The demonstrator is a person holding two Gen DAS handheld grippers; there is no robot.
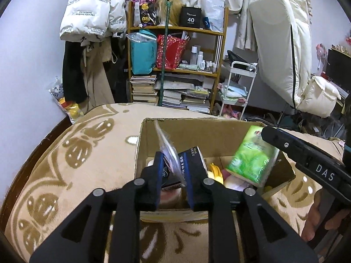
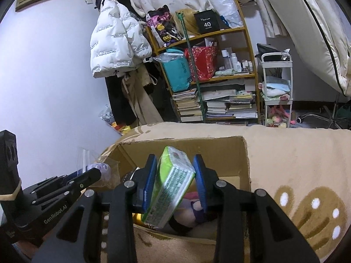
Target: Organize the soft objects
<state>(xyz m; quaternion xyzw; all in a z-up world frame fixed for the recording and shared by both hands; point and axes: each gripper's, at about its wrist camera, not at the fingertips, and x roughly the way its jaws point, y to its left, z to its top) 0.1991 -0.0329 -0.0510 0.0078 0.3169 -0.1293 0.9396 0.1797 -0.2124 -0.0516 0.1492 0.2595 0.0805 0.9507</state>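
Tissue pack (image 2: 170, 186) clamped in right gripper (image 2: 174, 184) over cardboard box (image 2: 245, 153)

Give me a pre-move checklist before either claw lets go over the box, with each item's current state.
1. Right claw clamped on the green tissue pack: ok.
2. Tissue pack above the open cardboard box: ok.
3. Left claw clamped on the clear plastic packet: ok.
4. Packet over the box opening: ok in the left wrist view.
5. Free room among the soft items already in the box: cannot tell.
6. Claws apart from each other: ok.
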